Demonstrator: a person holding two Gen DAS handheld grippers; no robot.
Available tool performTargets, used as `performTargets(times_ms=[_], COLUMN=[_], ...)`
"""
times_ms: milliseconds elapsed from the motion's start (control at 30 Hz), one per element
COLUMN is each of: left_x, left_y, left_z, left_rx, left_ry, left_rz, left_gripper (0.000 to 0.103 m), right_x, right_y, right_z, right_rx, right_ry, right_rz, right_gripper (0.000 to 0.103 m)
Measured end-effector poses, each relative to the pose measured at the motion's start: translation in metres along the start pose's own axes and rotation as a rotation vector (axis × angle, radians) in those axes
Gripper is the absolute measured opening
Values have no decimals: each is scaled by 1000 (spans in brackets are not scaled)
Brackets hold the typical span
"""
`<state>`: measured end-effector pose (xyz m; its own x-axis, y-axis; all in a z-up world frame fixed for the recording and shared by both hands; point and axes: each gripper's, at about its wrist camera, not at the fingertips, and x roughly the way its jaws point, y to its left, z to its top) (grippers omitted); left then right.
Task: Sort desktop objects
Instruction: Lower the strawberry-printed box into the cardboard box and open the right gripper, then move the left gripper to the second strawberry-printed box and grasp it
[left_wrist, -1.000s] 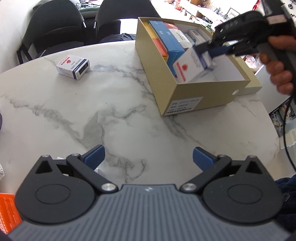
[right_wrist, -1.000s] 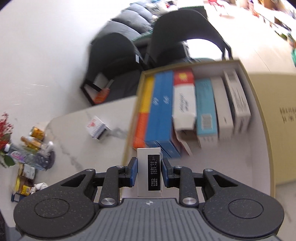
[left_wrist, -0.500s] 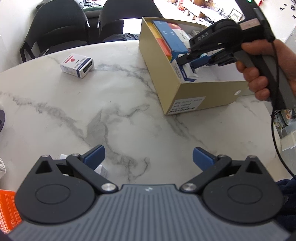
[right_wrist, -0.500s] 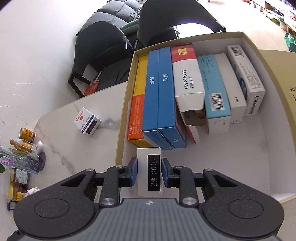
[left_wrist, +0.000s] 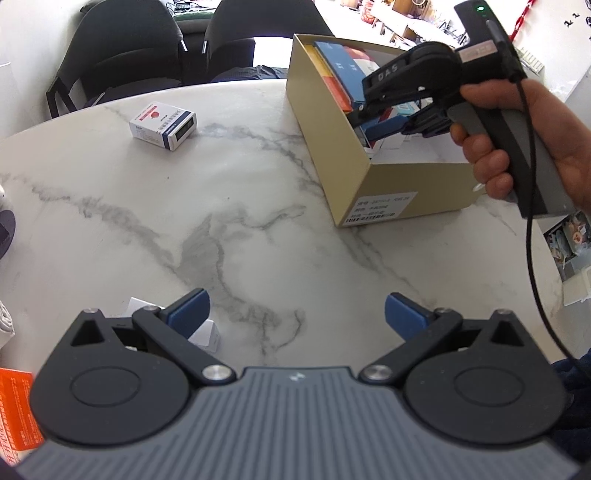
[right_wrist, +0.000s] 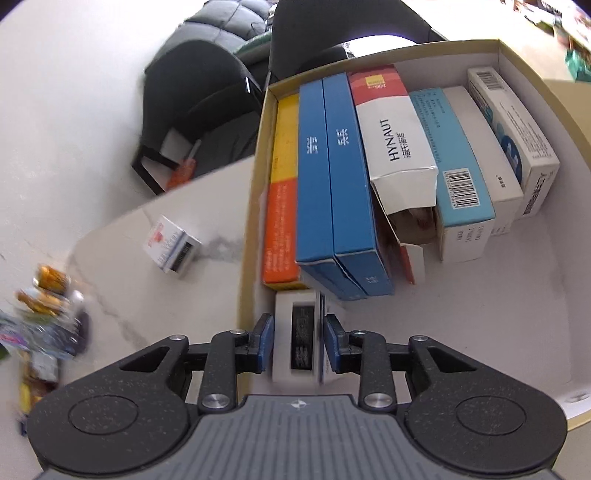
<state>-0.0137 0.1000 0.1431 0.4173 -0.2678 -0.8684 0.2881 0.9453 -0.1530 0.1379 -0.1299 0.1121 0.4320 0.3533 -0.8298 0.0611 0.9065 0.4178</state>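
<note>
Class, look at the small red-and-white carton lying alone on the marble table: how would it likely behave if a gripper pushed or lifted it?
The small carton lies on a broad face, so it would probably slide, not tip or roll. The marble table looks smooth, so a push may send it skidding. Thin cardboard suggests it is light and could dent under a hard squeeze.

The left wrist view looks steeply down over its own tongs (left_wrist: 293, 314) at the marble surface (left_wrist: 258, 229), from farther back, with the cardboard box (left_wrist: 332, 155) at upper right. The right wrist view sits close above that box (right_wrist: 255, 206), filling centre and right. Both views share the box, the small white carton (left_wrist: 162, 124) (right_wrist: 171, 249) and the black chairs (left_wrist: 125, 48) (right_wrist: 199, 110).
</note>
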Motion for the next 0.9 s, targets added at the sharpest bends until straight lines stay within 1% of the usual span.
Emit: performTargets(times_ms=[100, 333, 400, 433, 467, 500, 533, 567, 600, 667, 733, 800, 900], left_x=[-1, -3, -3, -3, -3, -4, -5, -5, -6, -7, -7, -7, -6], left_y=[1, 8, 12, 14, 15, 17, 19, 20, 22, 26, 31, 38, 51], left_z=[0, 9, 13, 16, 19, 22, 26, 29, 33, 43, 52, 63, 77], left_rx=[-2, -2, 0, 1, 3, 7, 12, 17, 23, 32, 33, 21, -7], left_ry=[-1, -22, -29, -33, -38, -45, -52, -59, -68, -85, -98, -112, -132], left_rz=[2, 27, 43, 52, 60, 70, 80, 90, 100, 124, 148, 168, 177], left_gripper=[103, 103, 103, 103, 103, 103, 103, 103, 103, 103, 103, 103, 103], right_x=[-7, -30, -38, -39, -41, -45, -47, -49, -51, -56, -62, -67, -72], right_y=[-4, -22, -23, -21, -21, -21, -20, -19, -18, -16, -12, -6, 2], right_z=[1, 5, 8, 12, 14, 15, 16, 17, 18, 20, 21, 21, 21], right_rx=[5, 85, 96, 99, 101, 102, 100, 94, 86, 66, 46, 21, -32], right_ry=[-13, -49, -60, -65, -69, -73, -74, -74, -74, -76, -86, -100, -103], right_rz=[-4, 21, 26, 28, 30, 32, 31, 29, 25, 13, 5, 1, 11], right_gripper=[39, 46, 49, 54, 62, 67, 76, 83, 84, 93, 98, 98, 99])
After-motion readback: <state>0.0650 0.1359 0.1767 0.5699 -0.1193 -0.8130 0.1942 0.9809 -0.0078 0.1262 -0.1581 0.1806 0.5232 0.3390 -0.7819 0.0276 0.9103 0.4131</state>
